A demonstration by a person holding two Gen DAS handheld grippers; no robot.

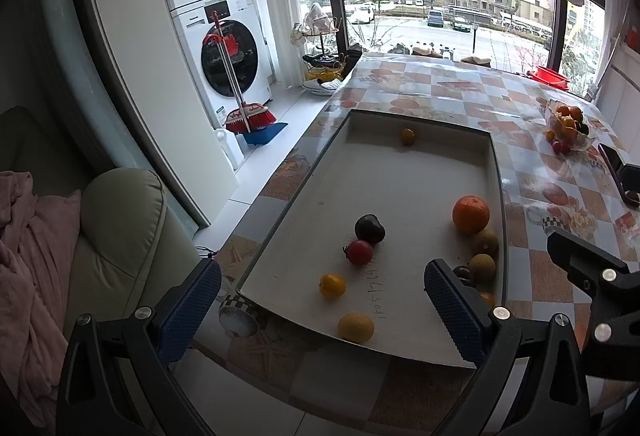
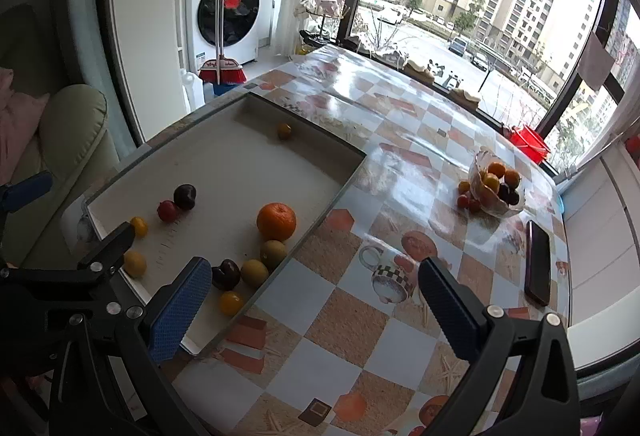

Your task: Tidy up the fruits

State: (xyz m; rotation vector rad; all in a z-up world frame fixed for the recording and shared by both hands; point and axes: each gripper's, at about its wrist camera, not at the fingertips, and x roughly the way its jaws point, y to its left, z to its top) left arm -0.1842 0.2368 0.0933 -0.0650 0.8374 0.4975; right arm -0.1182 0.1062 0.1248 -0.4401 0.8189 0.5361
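A shallow white tray [image 1: 360, 171] [image 2: 224, 163] on the table holds loose fruit: an orange [image 1: 471, 214] [image 2: 276, 221], a dark plum [image 1: 369, 229] [image 2: 185, 196], a red tomato [image 1: 359, 252] [image 2: 167, 211], yellow fruits [image 1: 332, 284] [image 1: 355, 327], green-brown fruits [image 1: 481, 268] [image 2: 254, 272] and a small one at the far end [image 1: 407, 136]. A glass bowl [image 2: 494, 204] [image 1: 578, 141] with several fruits stands at the right. My left gripper [image 1: 322, 310] is open and empty over the tray's near edge. My right gripper [image 2: 314, 310] is open and empty, beside the tray.
A dark phone [image 2: 538, 268] lies on the checked tablecloth [image 2: 400, 139] right of the bowl. A red basin [image 2: 527, 142] sits at the table's far edge. A green sofa [image 1: 120, 236] stands left of the table. Washing machines and a red broom [image 1: 250, 115] stand behind.
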